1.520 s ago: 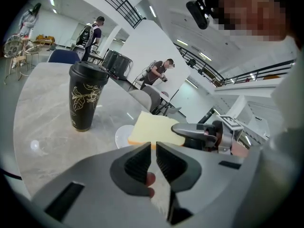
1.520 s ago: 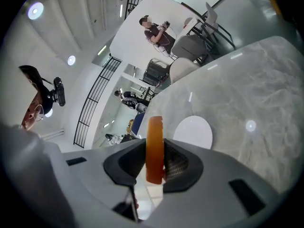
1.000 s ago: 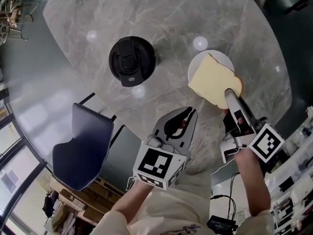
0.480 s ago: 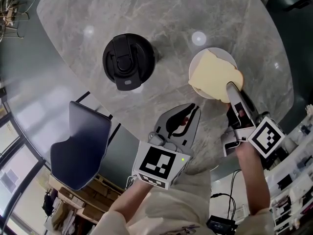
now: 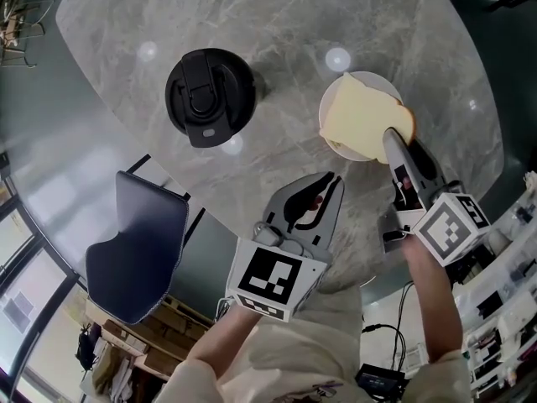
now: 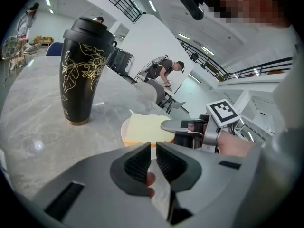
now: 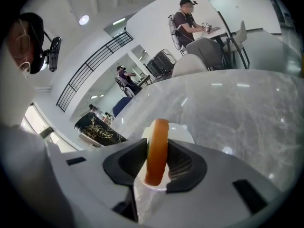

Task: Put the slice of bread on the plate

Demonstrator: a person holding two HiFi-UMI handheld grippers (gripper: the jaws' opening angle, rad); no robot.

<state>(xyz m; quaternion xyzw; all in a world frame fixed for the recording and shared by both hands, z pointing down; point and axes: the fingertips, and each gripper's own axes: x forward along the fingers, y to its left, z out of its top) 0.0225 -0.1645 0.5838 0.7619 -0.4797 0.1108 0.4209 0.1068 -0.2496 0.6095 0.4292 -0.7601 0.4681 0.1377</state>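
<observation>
While over plate [image 5: 383, 85] — bread [image 5: 359, 122] in right claw [image 5: 391, 137]

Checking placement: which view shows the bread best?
Head view: the whole slice of bread over the plate. Right gripper view shows only its crust edge, clamped; left gripper view shows it flat, partly hidden.

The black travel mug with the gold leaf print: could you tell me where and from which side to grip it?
Probably grip the travel mug around its tall body, below the lid, coming in level from the near table edge: it stands upright with clear sides.
</observation>
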